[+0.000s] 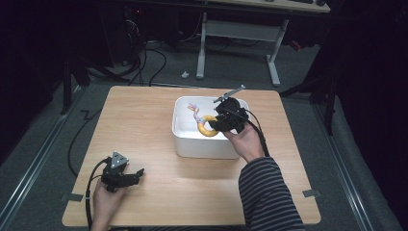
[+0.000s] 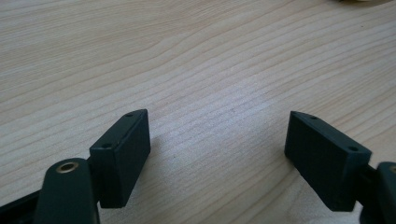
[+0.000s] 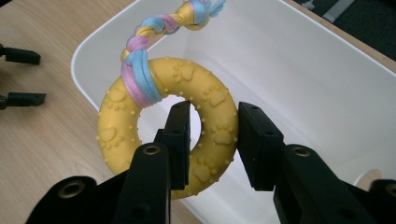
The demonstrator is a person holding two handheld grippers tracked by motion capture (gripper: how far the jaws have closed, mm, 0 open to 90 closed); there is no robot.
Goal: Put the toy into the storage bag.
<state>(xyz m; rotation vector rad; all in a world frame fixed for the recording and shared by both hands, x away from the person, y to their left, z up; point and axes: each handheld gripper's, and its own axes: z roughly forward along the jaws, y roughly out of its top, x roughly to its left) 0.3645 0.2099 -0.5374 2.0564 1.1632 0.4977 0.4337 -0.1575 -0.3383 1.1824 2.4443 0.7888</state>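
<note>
1 yellow ring [image 3: 163,130] bearing paw prints and a pastel braided rope [image 3: 154,42], hanging over the white bin [image 3: 327,84], right gripper [image 3: 212,140] pinching its rim from above, left gripper [image 2: 217,158] gaping wide, gripping nothing, resting low on the wooden table [image 2: 187,56]

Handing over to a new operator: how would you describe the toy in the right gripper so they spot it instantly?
Find the white bin on the wooden table. Over it, the right gripper clamps a yellow rubber ring. Paw prints and a knotted pastel rope mark it out.
</note>
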